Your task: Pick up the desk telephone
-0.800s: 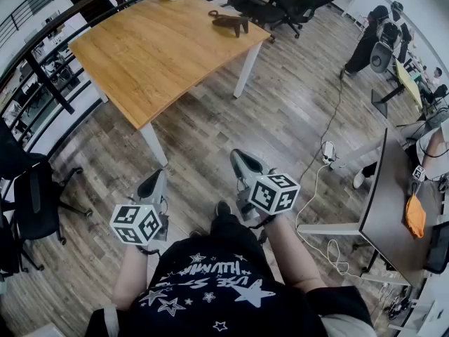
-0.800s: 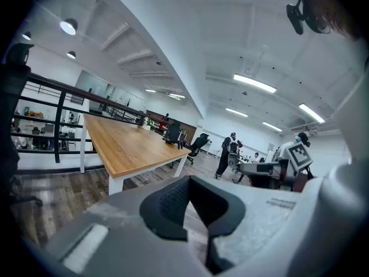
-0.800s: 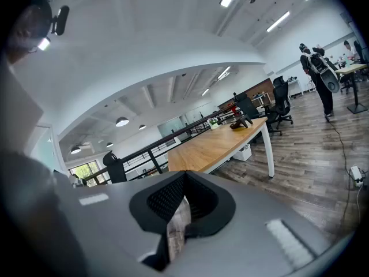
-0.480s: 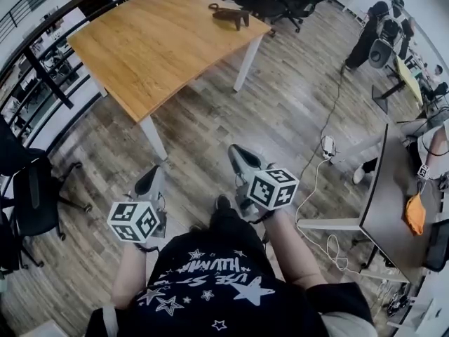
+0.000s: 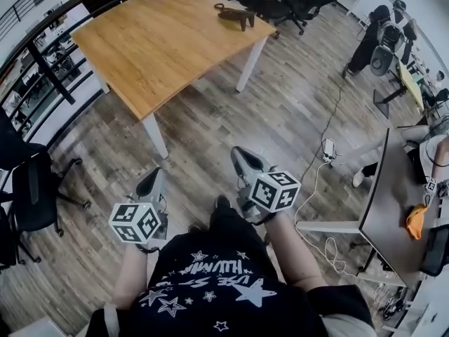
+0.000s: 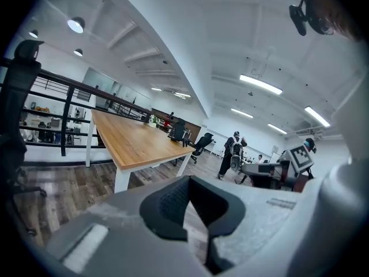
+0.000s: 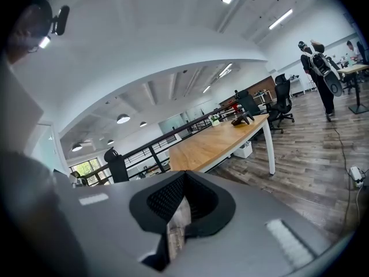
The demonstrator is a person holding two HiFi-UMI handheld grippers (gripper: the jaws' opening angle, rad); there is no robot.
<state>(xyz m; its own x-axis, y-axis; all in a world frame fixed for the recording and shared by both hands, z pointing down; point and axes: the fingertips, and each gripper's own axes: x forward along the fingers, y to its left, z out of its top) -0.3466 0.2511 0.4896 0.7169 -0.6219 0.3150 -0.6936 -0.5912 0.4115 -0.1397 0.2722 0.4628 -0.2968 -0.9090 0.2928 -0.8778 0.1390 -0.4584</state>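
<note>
Desk telephone (image 5: 233, 17) is sitting near the far right corner of the wooden counter (image 5: 154, 55), well apart from both of my grippers. I am holding my left gripper (image 5: 152, 180) and my right gripper (image 5: 240, 157) low over the wood floor (image 5: 210, 128), short of the counter's near edge and pointing toward it. Each gripper is keeping its jaws together, with nothing between them.
</note>
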